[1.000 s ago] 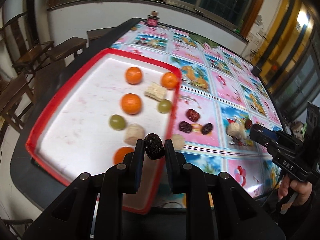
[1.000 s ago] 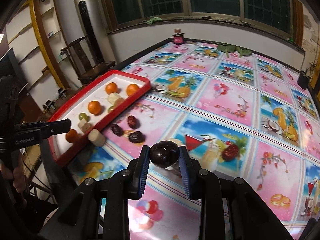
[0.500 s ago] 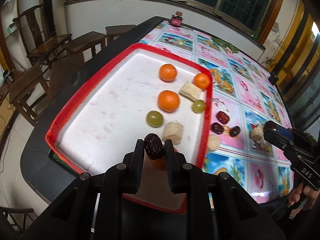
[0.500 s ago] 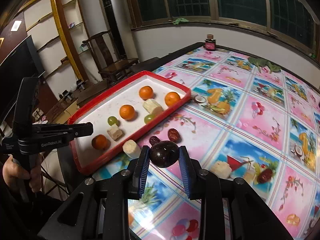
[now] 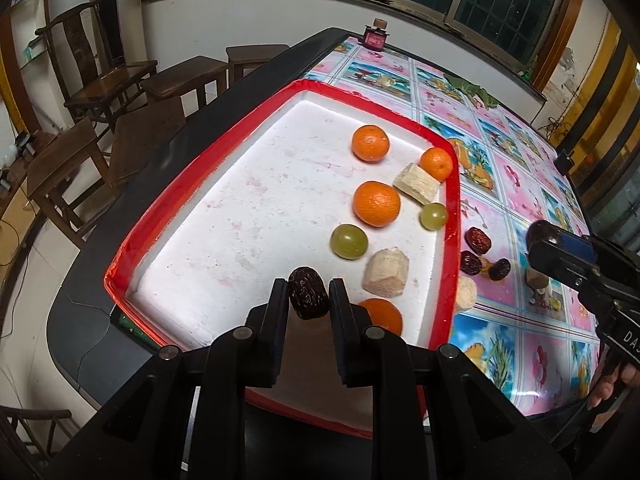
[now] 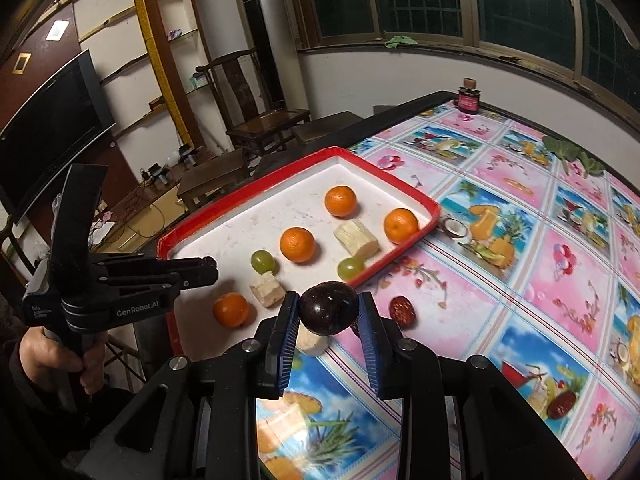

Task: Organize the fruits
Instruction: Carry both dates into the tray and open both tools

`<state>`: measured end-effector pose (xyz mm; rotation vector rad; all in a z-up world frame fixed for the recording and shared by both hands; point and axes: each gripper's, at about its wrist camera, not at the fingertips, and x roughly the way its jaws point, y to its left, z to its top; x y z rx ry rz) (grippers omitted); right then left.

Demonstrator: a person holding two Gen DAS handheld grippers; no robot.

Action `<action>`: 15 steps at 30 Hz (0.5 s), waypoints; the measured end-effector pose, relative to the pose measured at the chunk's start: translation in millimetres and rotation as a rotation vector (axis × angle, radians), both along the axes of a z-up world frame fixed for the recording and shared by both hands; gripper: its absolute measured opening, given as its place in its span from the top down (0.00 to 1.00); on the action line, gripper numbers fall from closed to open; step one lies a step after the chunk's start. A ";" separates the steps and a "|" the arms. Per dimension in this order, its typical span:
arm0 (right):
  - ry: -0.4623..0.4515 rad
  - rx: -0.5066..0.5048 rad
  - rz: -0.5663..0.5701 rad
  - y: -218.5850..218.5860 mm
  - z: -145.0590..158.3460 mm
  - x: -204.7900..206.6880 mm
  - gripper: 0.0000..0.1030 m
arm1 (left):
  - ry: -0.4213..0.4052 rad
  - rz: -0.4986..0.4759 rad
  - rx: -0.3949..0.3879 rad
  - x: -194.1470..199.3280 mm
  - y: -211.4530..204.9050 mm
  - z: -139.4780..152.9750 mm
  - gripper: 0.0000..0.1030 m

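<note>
Fruit-print tablecloth (image 6: 520,280); wooden chairs (image 5: 108,80) under dark windows. Left gripper (image 5: 308,300) now further over red-rimmed tray (image 5: 168,208), clamped on wrinkled dark date (image 5: 307,298). Right gripper (image 6: 328,312) nearer tray corner than before, clenched on glossy dark plum (image 6: 329,309). Oranges (image 5: 376,204), grapes (image 5: 348,241) on tray.

The left gripper (image 5: 309,294) is a matt black plastic tool whose two flat, ribbed black fingers (image 5: 277,304) grow from angular arms with triangular cut-outs, each fixed by round silver screws; seen from the right wrist view, its pistol-style handle carries white lettering reading "GenRobot.AI" and a smaller white label. The right gripper (image 6: 329,312) has the same black frame and silver screws, but its pads (image 6: 290,330) are ribbed blue. The person's left hand (image 6: 56,354) emerges from a dark sleeve.
</note>
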<state>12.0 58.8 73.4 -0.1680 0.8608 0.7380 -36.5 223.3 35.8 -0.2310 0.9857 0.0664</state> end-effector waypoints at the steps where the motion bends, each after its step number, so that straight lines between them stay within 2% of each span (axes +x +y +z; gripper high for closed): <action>1: 0.010 0.003 0.014 3.7 -1.7 3.2 0.71 | 0.001 0.003 -0.001 0.7 1.2 -1.1 0.82; 6: 0.093 0.036 0.080 23.0 -13.4 24.6 0.71 | 0.010 0.014 -0.006 5.6 5.8 -6.5 0.82; 15: 0.128 0.004 0.130 59.8 -33.1 48.1 0.71 | 0.017 0.017 -0.006 11.3 9.7 -10.8 0.82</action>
